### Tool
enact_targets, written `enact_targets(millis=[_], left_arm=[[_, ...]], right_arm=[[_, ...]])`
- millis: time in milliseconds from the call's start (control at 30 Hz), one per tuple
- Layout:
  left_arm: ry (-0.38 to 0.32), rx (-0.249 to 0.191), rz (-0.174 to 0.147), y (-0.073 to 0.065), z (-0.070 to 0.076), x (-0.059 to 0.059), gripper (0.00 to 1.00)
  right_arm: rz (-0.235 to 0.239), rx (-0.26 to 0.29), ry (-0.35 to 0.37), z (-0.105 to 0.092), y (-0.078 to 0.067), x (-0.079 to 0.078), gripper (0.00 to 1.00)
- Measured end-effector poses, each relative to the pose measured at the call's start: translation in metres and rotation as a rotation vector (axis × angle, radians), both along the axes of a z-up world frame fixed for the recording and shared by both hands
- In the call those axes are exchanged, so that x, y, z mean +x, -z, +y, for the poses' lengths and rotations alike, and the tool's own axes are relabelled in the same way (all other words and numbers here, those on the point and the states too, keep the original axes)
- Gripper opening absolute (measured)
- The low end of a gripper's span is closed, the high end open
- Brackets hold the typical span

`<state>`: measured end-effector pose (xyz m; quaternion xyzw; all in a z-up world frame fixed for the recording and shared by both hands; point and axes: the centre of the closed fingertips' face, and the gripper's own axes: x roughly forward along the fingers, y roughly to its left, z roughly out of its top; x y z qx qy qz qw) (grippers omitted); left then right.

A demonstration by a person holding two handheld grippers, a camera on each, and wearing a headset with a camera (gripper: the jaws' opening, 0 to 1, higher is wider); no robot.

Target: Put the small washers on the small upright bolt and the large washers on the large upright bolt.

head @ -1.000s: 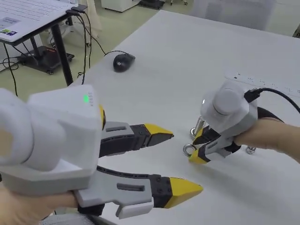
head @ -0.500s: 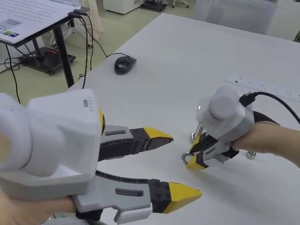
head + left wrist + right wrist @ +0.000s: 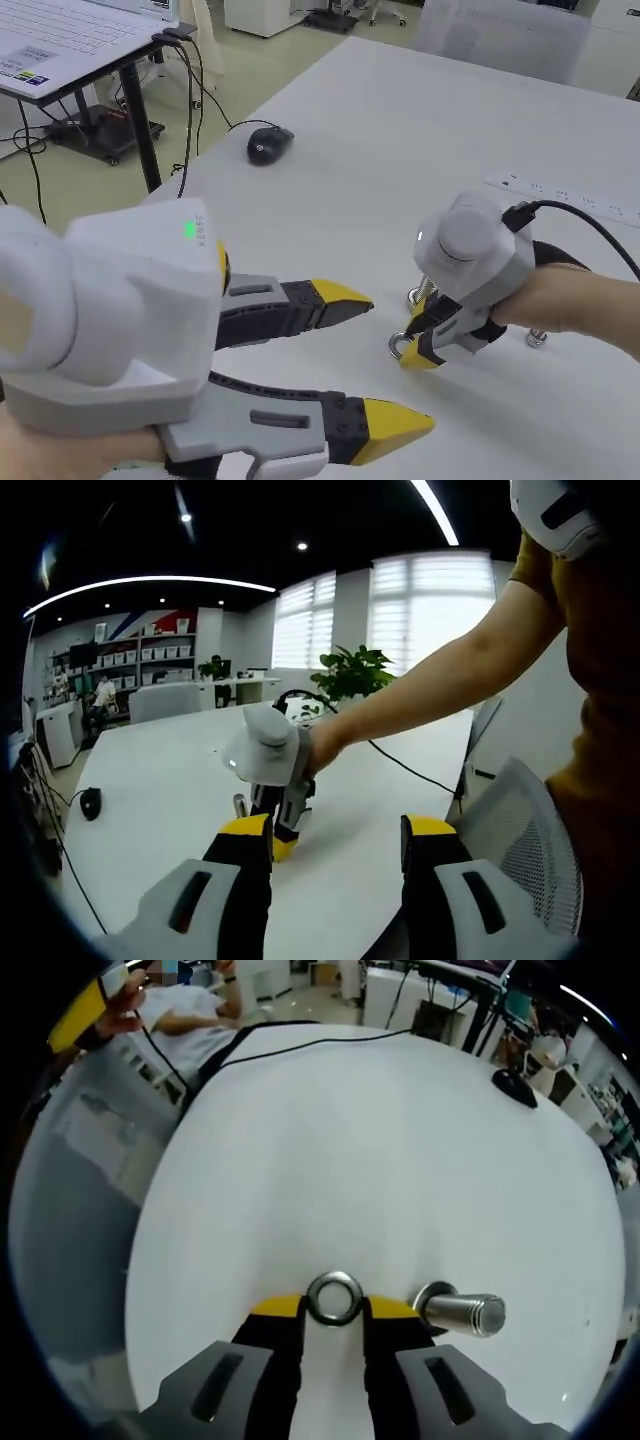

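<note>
One washer (image 3: 335, 1278) clamped in right gripper (image 3: 335, 1310) tips, beside seemingly large bolt (image 3: 462, 1313), left gripper (image 3: 400, 362) apart

Head view is bright and even, with soft overhead light and no harsh shadows. The white table (image 3: 400, 130) is close to blown out, and there's just a faint soft shadow under the right gripper (image 3: 414, 335). The left gripper (image 3: 400, 362) sits so close to the lens that its body goes a bit soft.

Left gripper view is way darker: black ceiling with thin light strips (image 3: 150, 581), windows (image 3: 420, 610) totally overexposed, straight lines bowing hard toward the edges.

Right gripper view has the table washed out white. The washer (image 3: 335, 1298) is fairly sharp, there's a glare streak on the bolt (image 3: 465, 1313), and everything gets stretched and smeary further out.
</note>
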<state>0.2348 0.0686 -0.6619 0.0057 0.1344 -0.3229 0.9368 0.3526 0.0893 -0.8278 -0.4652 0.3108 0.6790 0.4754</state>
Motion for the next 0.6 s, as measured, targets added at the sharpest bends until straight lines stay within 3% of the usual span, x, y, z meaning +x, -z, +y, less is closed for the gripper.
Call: enact_targets(millis=[300,600], left_arm=[[-0.005,0.002,0.002,0.002,0.003,0.0,0.5],[0.004,-0.002,-0.003,0.001,-0.001,0.002,0.5]], right_arm=[[-0.015,-0.01,-0.03,-0.008,-0.007,-0.002,0.21],[-0.054,0.004,-0.015,-0.018,-0.037,0.018,0.21]])
